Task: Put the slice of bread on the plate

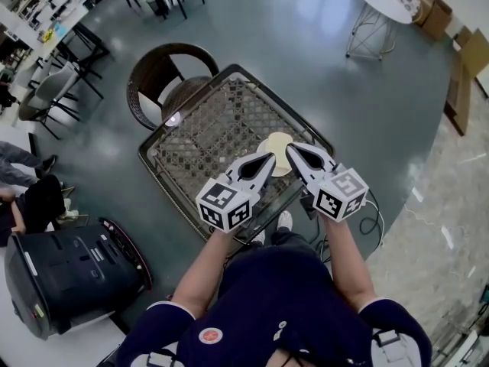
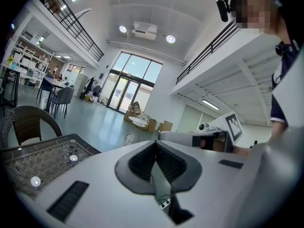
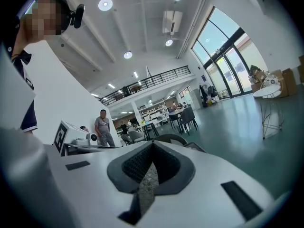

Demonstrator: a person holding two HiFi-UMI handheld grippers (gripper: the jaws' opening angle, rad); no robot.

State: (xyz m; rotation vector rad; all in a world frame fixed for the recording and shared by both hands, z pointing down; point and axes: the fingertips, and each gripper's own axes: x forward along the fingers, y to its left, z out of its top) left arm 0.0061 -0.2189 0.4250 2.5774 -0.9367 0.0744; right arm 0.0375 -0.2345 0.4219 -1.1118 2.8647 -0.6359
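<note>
Left gripper [image 1: 269, 159], right gripper [image 1: 291, 149]: jaws together, empty, held level above counter [image 1: 214, 121], probably to stay clear of the pale round plate [image 1: 276, 141]. Plate sits just beyond the tips, near counter edge. Slice of bread can't be told apart on it.

No readable text: only square marker patterns [image 1: 224, 202] on left gripper [image 1: 269, 159] and right gripper [image 1: 291, 150]; shirt emblem [image 1: 209, 335] illegible.

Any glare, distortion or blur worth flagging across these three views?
Head view: sharp and evenly lit, with pale light reflections on the glossy floor. Left gripper view: strong fisheye, dark corners, ceiling lights blown out. Right gripper view: same fisheye and dark corners, windows very bright.
</note>
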